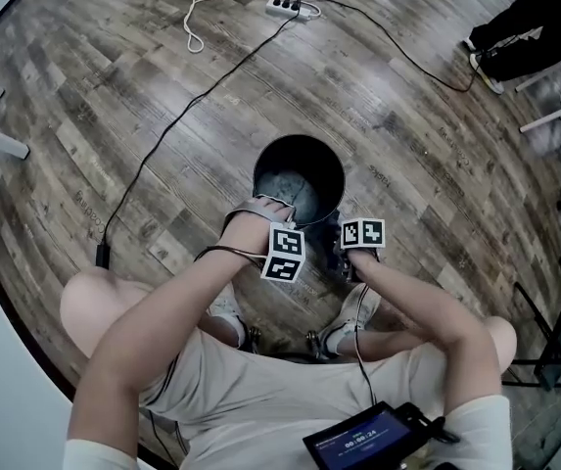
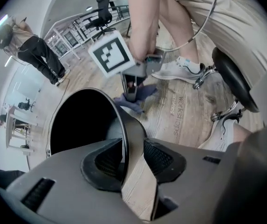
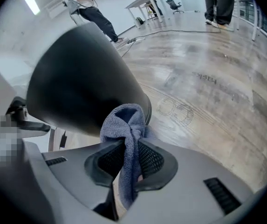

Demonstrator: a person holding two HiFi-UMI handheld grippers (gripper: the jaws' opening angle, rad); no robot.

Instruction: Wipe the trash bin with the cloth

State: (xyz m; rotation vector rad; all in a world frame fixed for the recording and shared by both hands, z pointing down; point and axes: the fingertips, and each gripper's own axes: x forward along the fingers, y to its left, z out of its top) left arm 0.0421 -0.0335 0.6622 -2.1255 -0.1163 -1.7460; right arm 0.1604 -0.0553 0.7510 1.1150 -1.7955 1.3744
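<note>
Right now the black trash bin (image 1: 331, 160) stands on the wooden floor (image 3: 208, 101) in front of the seated person's feet. The left claw (image 2: 133, 158) straddles the bin's near rim with its jaws apart, the thin wall running between the pads without being pinched. The right claw (image 3: 129, 160) is clamped on a blue-grey cloth (image 3: 126, 122), which is bunched against the outside of the bin. From where I stand, the wipe looks to be just starting on that outer wall. I'd close the left claw on the rim first so the light bin can't skid. Then I'd draw the cloth round the wall in long, even strokes, pressing only gently so the bunched fold keeps contact.
</note>
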